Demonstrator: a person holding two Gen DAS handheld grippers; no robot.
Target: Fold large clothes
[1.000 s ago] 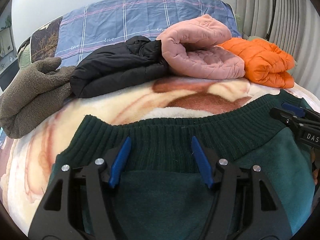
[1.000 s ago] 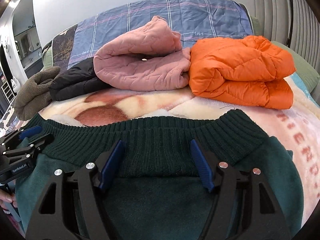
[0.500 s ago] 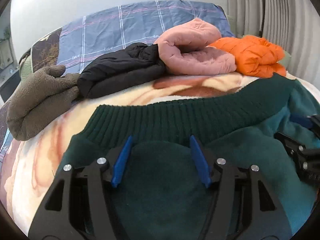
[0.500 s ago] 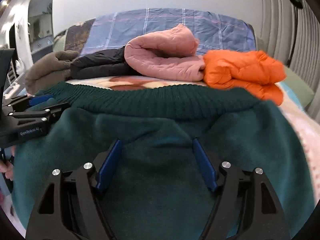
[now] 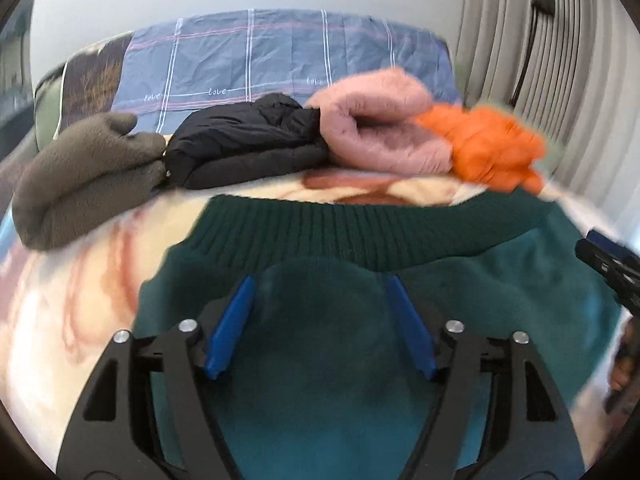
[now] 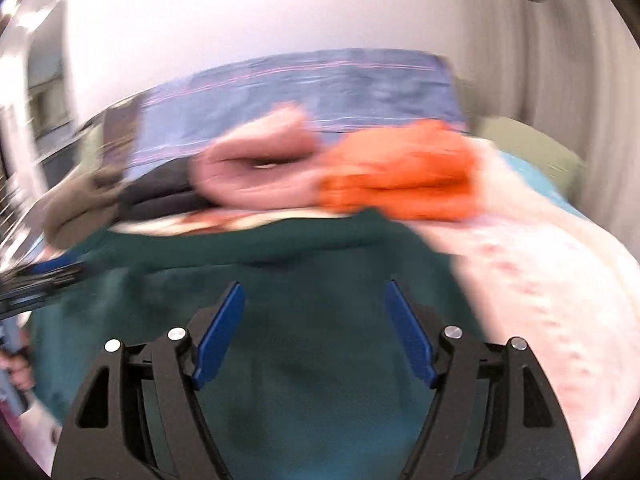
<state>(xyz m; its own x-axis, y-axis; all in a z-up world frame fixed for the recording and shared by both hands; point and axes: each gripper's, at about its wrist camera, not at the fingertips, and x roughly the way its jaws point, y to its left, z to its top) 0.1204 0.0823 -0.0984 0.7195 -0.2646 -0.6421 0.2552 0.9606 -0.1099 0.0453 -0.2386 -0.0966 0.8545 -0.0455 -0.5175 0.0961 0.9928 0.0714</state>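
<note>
Fingers of left gripper (image 5: 320, 320) and right gripper (image 6: 314, 326) spread wide, gripping nothing, over green sweater (image 5: 360, 360) at lower centre. Folded jackets across upper frame.

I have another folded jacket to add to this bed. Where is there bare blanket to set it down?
Bare blanket lies left of the green sweater, below the grey fleece. Another patch lies right of the sweater, below the orange jacket. The back row is crowded: fleece, black jacket, pink jacket and orange jacket sit packed together.
</note>
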